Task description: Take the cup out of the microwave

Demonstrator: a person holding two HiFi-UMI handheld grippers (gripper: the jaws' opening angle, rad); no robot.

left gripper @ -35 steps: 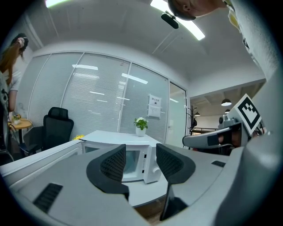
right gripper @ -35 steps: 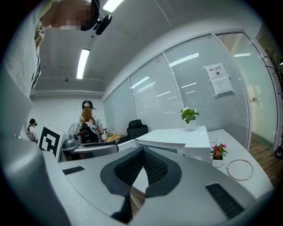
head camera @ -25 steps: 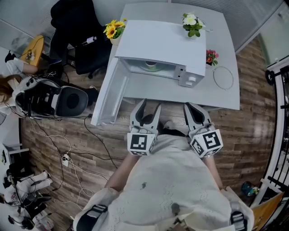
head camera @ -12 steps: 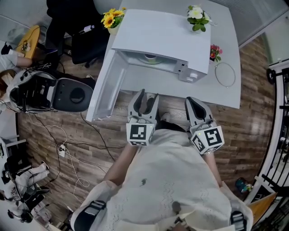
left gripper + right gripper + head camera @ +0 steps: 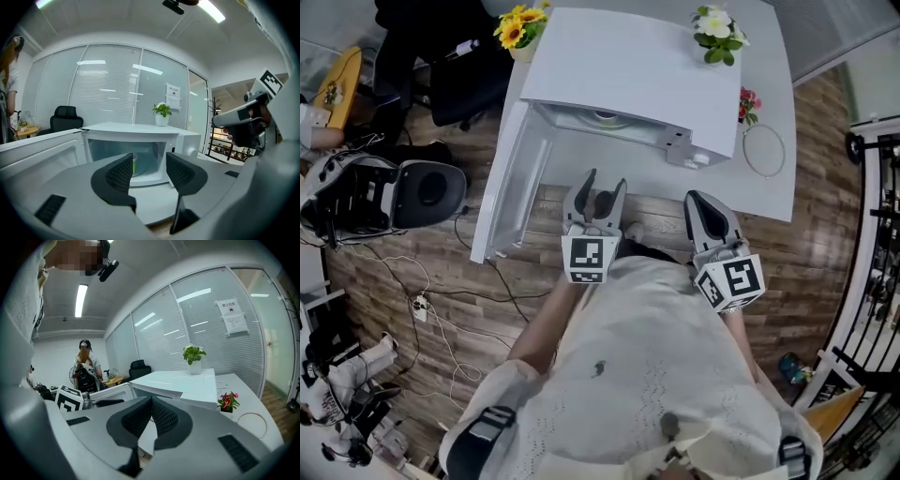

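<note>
The white microwave [image 5: 628,80] stands on a white table [image 5: 769,183], its door [image 5: 511,187] swung open to the left. Inside it a green cup [image 5: 602,117] shows as a thin sliver [image 5: 134,165] past my left jaw. My left gripper [image 5: 603,183] hovers at the table's near edge, facing the cavity. It is open with nothing between its jaws, which have just been opening [image 5: 149,168]. To its right, my right gripper [image 5: 696,200] is shut and empty, its pads meeting [image 5: 151,404]; it points past the microwave's control side [image 5: 206,401].
Sunflowers [image 5: 516,23] and a white-flowered plant [image 5: 714,23] stand behind the microwave. Red flowers [image 5: 748,101] and a cable loop [image 5: 765,150] lie to its right. An office chair [image 5: 422,192] and floor cables sit to the left. A person [image 5: 84,364] stands far off.
Both grippers have come forward and lower, closer to the table edge and the open microwave. The left jaws stand a little wider than half a second ago.
</note>
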